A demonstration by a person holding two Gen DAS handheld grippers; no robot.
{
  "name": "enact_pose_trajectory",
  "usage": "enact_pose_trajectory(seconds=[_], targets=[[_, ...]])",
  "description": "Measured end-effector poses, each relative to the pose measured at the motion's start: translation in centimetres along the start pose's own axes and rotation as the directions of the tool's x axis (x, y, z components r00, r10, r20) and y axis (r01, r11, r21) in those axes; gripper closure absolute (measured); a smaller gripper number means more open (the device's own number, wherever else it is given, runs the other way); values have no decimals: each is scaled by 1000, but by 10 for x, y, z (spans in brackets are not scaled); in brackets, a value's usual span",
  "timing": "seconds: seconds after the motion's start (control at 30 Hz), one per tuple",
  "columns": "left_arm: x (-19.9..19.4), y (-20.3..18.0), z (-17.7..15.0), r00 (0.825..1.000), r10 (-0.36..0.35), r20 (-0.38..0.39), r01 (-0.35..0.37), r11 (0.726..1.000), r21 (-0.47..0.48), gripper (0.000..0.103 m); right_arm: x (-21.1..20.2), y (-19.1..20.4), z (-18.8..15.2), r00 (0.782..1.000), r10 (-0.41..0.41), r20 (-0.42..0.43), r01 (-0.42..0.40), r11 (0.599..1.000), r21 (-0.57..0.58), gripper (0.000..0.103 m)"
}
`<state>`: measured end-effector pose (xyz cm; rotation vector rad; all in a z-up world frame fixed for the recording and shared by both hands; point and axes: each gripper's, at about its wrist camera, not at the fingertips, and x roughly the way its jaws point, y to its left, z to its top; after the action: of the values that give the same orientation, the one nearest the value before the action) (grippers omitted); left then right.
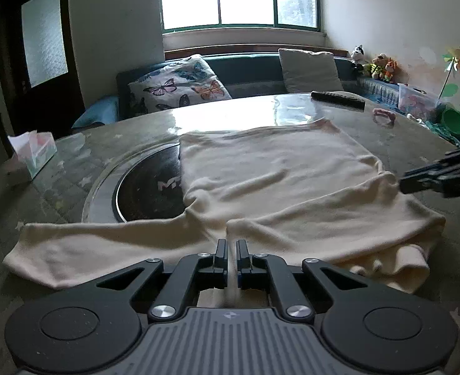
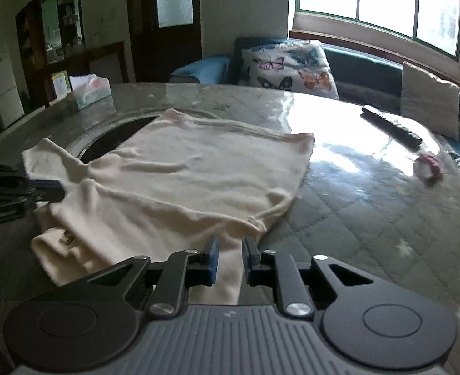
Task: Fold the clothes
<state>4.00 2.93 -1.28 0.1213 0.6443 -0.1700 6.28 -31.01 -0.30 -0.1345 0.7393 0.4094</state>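
Observation:
A cream long-sleeved garment (image 1: 276,181) (image 2: 198,175) lies spread on the round table (image 1: 73,159) (image 2: 354,218), with one sleeve stretched out to the left in the left wrist view. My left gripper (image 1: 231,245) is shut on a fold at the garment's near edge, and a thin strip of cloth shows between its fingers. It also appears at the left edge of the right wrist view (image 2: 59,190). My right gripper (image 2: 231,242) is shut on the near corner by the other sleeve, with cloth filling the gap between its fingers. Its tips show at the right of the left wrist view (image 1: 403,184).
A dark round hob (image 1: 148,187) is set in the table, partly under the garment. A tissue box (image 1: 34,153) (image 2: 89,90), a black remote (image 1: 339,100) (image 2: 392,125) and a small pink item (image 1: 384,117) (image 2: 428,167) lie on the table. A sofa with cushions (image 1: 180,87) stands behind.

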Motion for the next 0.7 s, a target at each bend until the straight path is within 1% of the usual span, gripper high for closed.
enact_pose_trajectory(seconds=[0.03, 0.1, 0.13, 0.17, 0.23, 0.3, 0.33, 0.37, 0.4, 0.47, 0.53, 0.6, 0.7], targets=[[0, 2, -2, 1000, 3, -4, -3, 1000, -5, 97, 7, 0, 2, 1000, -2, -6, 2, 1000, 1, 88], [1, 5, -5, 1000, 11, -12, -11, 1000, -16, 93, 21, 1, 5, 1000, -5, -18, 5, 1000, 3, 88], [0, 7, -7, 1000, 16, -14, -16, 1000, -22, 88, 28, 1, 6, 1000, -7, -23, 7, 1000, 5, 88], [0, 8, -8, 1000, 19, -16, -20, 999, -26, 81, 32, 2, 6, 1000, -13, -19, 13, 1000, -2, 88], [-2, 13, -12, 999, 28, -17, -29, 999, -36, 73, 32, 4, 8, 1000, -21, -19, 21, 1000, -6, 88], [-6, 18, -14, 999, 30, -10, -30, 998, -51, 72, 30, 7, 11, 1000, -25, -11, 25, 1000, -16, 87], [-8, 22, -15, 999, 37, -6, -37, 997, -62, 68, 29, 10, 12, 1000, -15, -9, 15, 1000, -22, 87], [-9, 25, -15, 999, 44, -2, -44, 996, -73, 61, 28, 13, 13, 1000, -5, -8, 5, 1000, -28, 87], [-11, 29, -15, 999, 52, 3, -51, 995, -84, 58, 28, 15, 13, 1000, 5, -7, -5, 999, -34, 87], [-13, 40, -16, 996, 90, 5, -89, 990, -113, 51, 29, 21, 14, 1000, 21, -12, -21, 999, -50, 86], [-16, 52, -17, 991, 131, 4, -129, 981, -146, 48, 36, 31, 11, 999, 25, -38, -28, 996, -80, 83], [-19, 70, -18, 983, 182, -8, -180, 964, -197, 48, 38, 41, 11, 999, 15, -34, -19, 993, -117, 82], [-20, 98, -20, 967, 252, -33, -252, 933, -257, 48, 33, 57, 18, 998, 62, -16, -63, 988, -140, 79]])
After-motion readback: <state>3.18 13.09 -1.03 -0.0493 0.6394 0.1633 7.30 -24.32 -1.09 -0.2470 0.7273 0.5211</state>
